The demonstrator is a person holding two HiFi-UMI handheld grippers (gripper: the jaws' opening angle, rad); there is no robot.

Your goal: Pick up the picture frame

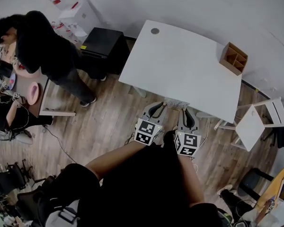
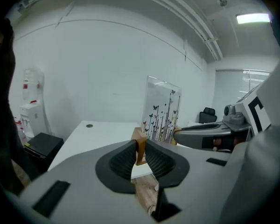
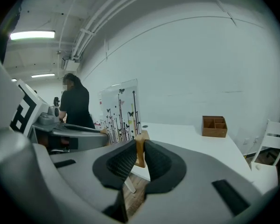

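Looking down in the head view, the left gripper (image 1: 157, 109) and right gripper (image 1: 187, 111) flank the picture frame (image 1: 176, 103) at the white table's (image 1: 180, 60) near edge.

Left gripper view: jaws clamped on the frame's wooden foot (image 2: 140, 146).

Right gripper view: jaws pinch its other wooden end (image 3: 140, 148).

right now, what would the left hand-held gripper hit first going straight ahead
The picture frame: the left hand-held gripper is shut on its wooden foot. Past that, probably the table.
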